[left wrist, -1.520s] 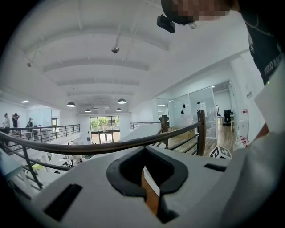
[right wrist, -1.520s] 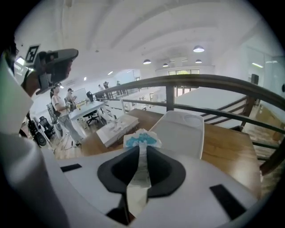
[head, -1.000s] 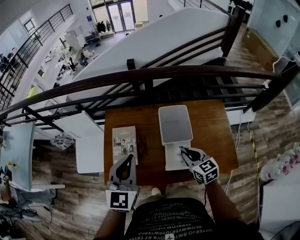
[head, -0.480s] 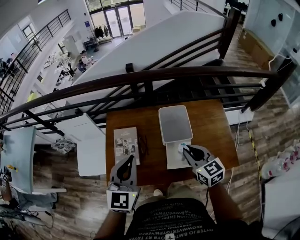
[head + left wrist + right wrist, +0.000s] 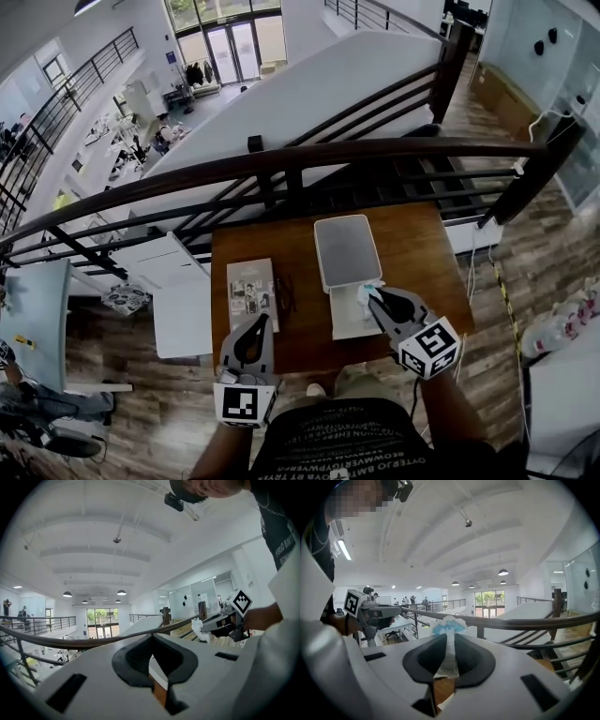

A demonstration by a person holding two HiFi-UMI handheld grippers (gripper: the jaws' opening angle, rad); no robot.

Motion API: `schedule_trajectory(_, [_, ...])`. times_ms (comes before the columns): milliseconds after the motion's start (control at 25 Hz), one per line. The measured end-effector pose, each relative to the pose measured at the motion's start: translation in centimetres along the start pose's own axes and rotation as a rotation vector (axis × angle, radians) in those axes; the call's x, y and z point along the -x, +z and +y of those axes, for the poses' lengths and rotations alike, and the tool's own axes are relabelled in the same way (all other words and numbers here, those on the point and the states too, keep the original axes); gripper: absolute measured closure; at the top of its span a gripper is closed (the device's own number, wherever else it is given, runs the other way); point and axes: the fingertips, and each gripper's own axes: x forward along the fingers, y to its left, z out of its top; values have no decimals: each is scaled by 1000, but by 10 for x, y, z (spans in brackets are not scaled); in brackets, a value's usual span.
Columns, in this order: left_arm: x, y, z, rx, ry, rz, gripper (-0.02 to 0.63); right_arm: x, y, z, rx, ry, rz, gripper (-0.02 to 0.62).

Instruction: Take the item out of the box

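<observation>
A white box [image 5: 353, 319] lies open on the wooden table [image 5: 422, 248], its lid [image 5: 346, 251] flat behind it. My right gripper [image 5: 374, 298] hovers over the box's right side, shut on a small white packet with a blue end [image 5: 367, 292]. In the right gripper view the packet [image 5: 449, 626] stands pinched between the jaws [image 5: 450, 638], its crumpled top poking out above them. The left gripper view shows the same packet [image 5: 199, 629] hanging in the air. My left gripper [image 5: 259, 324] sits at the table's front edge, shut and empty [image 5: 151, 637].
A printed booklet [image 5: 251, 291] lies left of the box, with a thin dark item [image 5: 284, 292] beside it. A dark curved railing [image 5: 309, 155] runs just behind the table. Wooden floor surrounds it, with a white desk [image 5: 183, 314] to the left.
My right gripper has drawn back slightly toward the person and to the right, with the packet in it. The left gripper has stayed where it was.
</observation>
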Motion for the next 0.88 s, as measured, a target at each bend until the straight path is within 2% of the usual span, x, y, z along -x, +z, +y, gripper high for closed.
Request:
schedule_trajectory(360, [7,6,-8,-4,-10,-15,601,24,41,8,31,-10,-99,552])
schedule_trajectory(880, [7,24,-19,-1,-18,-53,601,50,78,17,103,-25,-206,554])
